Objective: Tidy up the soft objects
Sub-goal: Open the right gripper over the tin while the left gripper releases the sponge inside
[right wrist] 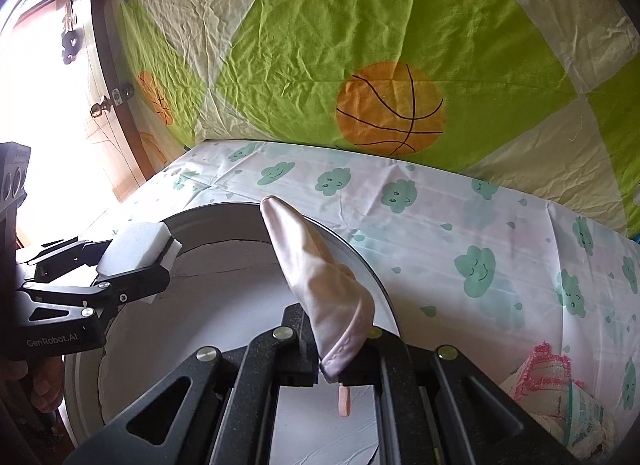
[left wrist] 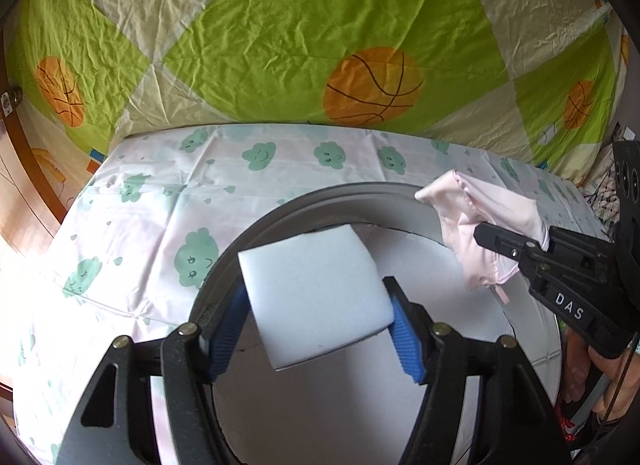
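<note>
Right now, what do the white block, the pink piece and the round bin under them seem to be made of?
White block: looks like matte foam sponge, with soft edges and a fine-pored face. Pink piece: thin, slightly sheeny woven fabric, creased, with a stitched hem. Round bin: smooth grey rim, probably plastic or painted metal; its white lining looks papery, though that is uncertain.

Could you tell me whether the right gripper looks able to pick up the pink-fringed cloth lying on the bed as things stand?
Probably not yet. The right gripper is shut on the pink fabric over the round bin, so its jaws are occupied. The pink-fringed cloth lies unobstructed on the cloud-print sheet beside it.
</note>
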The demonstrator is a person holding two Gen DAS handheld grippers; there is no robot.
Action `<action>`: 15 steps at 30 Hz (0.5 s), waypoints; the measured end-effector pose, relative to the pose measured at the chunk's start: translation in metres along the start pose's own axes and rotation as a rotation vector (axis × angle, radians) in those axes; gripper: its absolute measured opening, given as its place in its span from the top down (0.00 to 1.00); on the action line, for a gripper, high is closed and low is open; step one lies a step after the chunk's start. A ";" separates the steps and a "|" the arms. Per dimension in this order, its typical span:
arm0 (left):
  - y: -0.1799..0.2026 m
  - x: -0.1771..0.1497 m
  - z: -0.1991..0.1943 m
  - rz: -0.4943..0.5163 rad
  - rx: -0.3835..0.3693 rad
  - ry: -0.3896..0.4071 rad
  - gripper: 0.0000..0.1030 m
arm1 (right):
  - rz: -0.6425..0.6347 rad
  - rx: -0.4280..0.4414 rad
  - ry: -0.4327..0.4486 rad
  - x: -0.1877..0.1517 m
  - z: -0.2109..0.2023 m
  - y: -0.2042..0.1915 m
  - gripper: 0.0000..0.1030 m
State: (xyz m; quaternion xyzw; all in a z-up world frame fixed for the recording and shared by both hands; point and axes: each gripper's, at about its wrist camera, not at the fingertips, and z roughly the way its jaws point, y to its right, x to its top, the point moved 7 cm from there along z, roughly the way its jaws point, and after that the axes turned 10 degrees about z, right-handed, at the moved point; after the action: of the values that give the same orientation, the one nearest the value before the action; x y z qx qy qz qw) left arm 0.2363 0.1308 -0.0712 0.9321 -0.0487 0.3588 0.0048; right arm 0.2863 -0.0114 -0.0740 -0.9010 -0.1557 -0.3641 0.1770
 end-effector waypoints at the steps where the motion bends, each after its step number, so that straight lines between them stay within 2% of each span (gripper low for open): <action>1: 0.000 0.000 0.000 0.001 0.002 0.002 0.29 | 0.005 0.010 -0.007 0.000 0.001 0.000 0.90; 3: 0.000 0.001 -0.003 0.002 0.014 0.012 0.20 | 0.010 0.003 -0.010 0.001 0.002 0.001 0.74; 5: 0.002 0.002 -0.007 0.009 0.013 0.034 0.14 | 0.016 0.004 -0.001 0.002 0.000 0.002 0.50; 6: 0.002 0.003 -0.009 0.011 0.018 0.040 0.13 | 0.021 0.016 0.007 0.002 -0.003 0.002 0.46; 7: 0.002 0.002 -0.011 0.010 0.025 0.045 0.11 | 0.022 0.015 0.020 0.003 -0.006 0.001 0.43; 12: 0.008 -0.003 -0.033 0.030 0.070 0.113 0.10 | 0.008 0.021 0.066 0.004 -0.034 0.000 0.43; 15: 0.023 -0.013 -0.053 0.054 0.099 0.174 0.04 | -0.005 0.019 0.089 -0.003 -0.061 0.007 0.42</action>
State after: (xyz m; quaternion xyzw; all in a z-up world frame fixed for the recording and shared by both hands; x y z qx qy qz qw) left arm 0.1886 0.1115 -0.0412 0.8948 -0.0552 0.4405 -0.0468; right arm 0.2501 -0.0449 -0.0366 -0.8819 -0.1531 -0.4028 0.1914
